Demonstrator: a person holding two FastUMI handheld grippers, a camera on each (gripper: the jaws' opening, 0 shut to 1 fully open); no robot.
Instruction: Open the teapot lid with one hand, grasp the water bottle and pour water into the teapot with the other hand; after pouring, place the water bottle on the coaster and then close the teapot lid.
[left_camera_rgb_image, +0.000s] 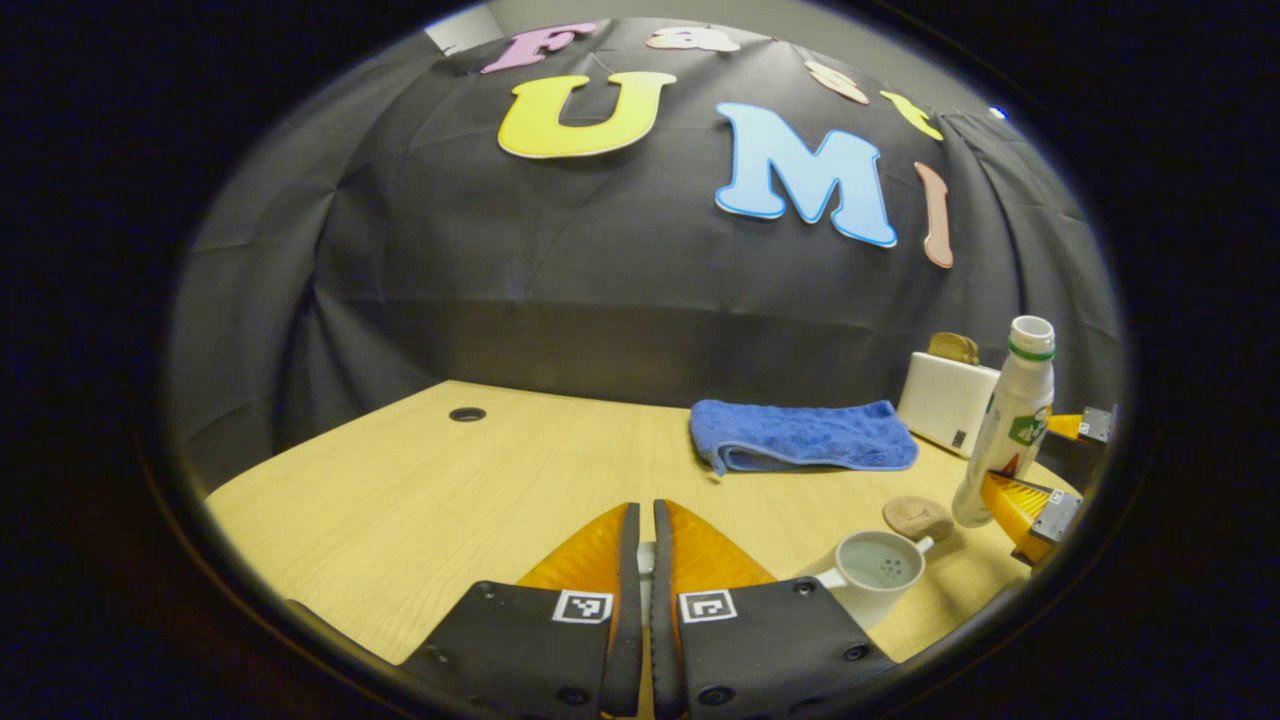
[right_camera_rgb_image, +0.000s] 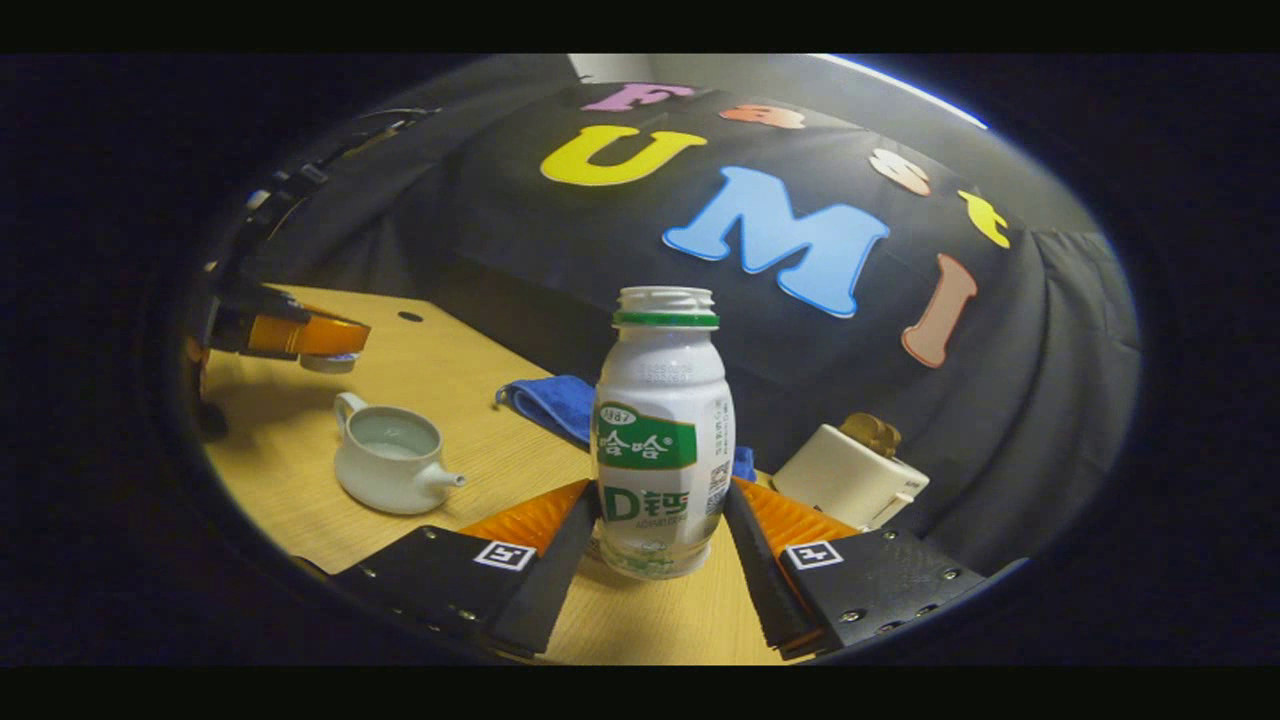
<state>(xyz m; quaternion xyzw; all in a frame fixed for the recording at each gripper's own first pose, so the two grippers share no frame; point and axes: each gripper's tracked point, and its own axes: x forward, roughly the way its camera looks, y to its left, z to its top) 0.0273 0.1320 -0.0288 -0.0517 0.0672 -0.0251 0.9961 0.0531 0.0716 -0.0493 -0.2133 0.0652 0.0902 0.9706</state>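
A white, uncapped water bottle (right_camera_rgb_image: 660, 440) with a green label stands upright between the fingers of my right gripper (right_camera_rgb_image: 660, 495), which is shut on its lower body. Its base is at or just above the tabletop. To the left sits the white teapot (right_camera_rgb_image: 390, 460), open, its spout pointing right. Above and behind it my left gripper (right_camera_rgb_image: 320, 340) hangs, shut on the small white lid (right_camera_rgb_image: 330, 362). In the left gripper view the lid (left_camera_rgb_image: 647, 558) peeks between my left gripper's (left_camera_rgb_image: 645, 510) fingers. The teapot (left_camera_rgb_image: 875, 570), round brown coaster (left_camera_rgb_image: 917, 517) and bottle (left_camera_rgb_image: 1005, 430) lie to the right.
A folded blue towel (left_camera_rgb_image: 800, 437) lies at the back of the wooden table (left_camera_rgb_image: 420, 500). A white toaster (left_camera_rgb_image: 945, 400) holding bread stands behind the bottle. There is a cable hole (left_camera_rgb_image: 467, 414) at the far left. The table's left half is bare.
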